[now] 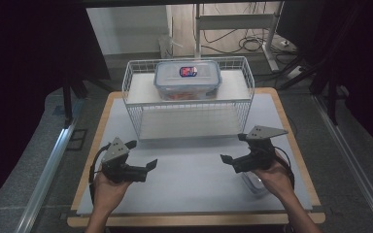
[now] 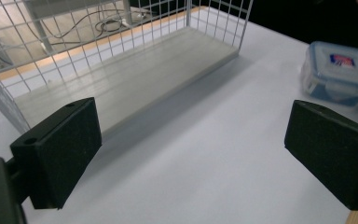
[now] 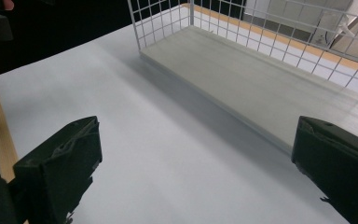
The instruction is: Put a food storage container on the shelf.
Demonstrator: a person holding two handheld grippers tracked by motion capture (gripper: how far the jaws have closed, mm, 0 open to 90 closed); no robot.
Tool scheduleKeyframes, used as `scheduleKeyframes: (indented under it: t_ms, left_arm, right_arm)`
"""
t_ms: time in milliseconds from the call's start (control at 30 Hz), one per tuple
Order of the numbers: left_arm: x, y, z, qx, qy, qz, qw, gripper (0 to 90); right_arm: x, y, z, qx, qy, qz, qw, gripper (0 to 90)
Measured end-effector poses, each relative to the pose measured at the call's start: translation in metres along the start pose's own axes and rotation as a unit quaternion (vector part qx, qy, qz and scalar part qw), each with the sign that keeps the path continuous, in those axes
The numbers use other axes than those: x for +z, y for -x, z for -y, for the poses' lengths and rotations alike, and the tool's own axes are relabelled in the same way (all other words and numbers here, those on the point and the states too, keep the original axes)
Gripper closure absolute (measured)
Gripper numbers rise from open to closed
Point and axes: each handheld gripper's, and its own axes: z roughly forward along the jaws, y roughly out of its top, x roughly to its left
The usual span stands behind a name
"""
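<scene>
While both of my hand-held grippers hang over the near half of the table (image 1: 189, 179), neither holds anything. I see the left hand-held gripper (image 1: 143, 155) at the near left in the high view, jaws spread wide and aimed toward the middle; in the left gripper view its two black pads (image 2: 58, 151) stand far apart with bare grey table surface between them. The right hand-held gripper (image 1: 235, 148) sits at the near right, jaws likewise apart, and the right gripper view shows its pads (image 3: 58, 170) wide open over bare surface.

Nearest to the right hand-held gripper is a small lidded container (image 2: 338, 72), clear-walled with a bluish lid and a red-and-blue label. It rests on the table near the right edge; in the high view it sits (image 1: 255, 183) just under and beside my right hand (image 1: 274, 174), partly hidden by it.

Farther back stands a white wire rack (image 1: 141, 104) with two shelves. On its upper shelf rests a large lidded container (image 1: 188, 80) with the same kind of label and something reddish inside. From both gripper views the lower shelf (image 3: 251, 79) looks bare. My left hand (image 1: 108, 187) grips its tool from below.
</scene>
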Motion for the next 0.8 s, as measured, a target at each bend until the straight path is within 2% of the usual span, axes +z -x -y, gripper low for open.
scheduleKeyframes:
  t_ms: [133,267,433,533,600,700,800]
  left_arm:
    - [0.003,0.004,0.015,-0.002,-0.006,0.0,1.0,3.9]
    - [0.007,0.008,0.032,0.007,-0.02,-0.007,0.9997,3.9]
    - [0.009,0.011,0.049,0.005,-0.026,-0.008,0.9996,3.8]
    - [0.011,0.012,0.054,0.009,-0.03,-0.01,0.9995,3.8]
    - [0.013,0.012,0.056,0.005,-0.026,-0.004,0.9996,3.8]
    - [0.016,0.012,0.058,0.007,-0.031,-0.004,0.9995,3.8]
    - [0.016,0.012,0.059,0.013,-0.033,-0.009,0.9993,3.7]
  right_arm:
    - [-0.004,-0.003,0.013,0.006,0.004,-0.005,1.0,1.3]
    - [-0.006,-0.006,0.03,0.006,0.002,-0.002,1.0,1.5]
    - [-0.007,-0.007,0.053,-0.001,-0.011,0.014,0.9998,1.7]
    - [-0.006,-0.007,0.064,-0.002,-0.018,0.017,0.9997,1.7]
    - [-0.003,-0.007,0.07,-0.009,-0.028,0.026,0.9992,1.8]
    - [0.003,-0.008,0.073,-0.021,-0.045,0.031,0.9983,1.8]
    - [0.004,-0.008,0.074,-0.026,-0.05,0.032,0.9979,1.8]
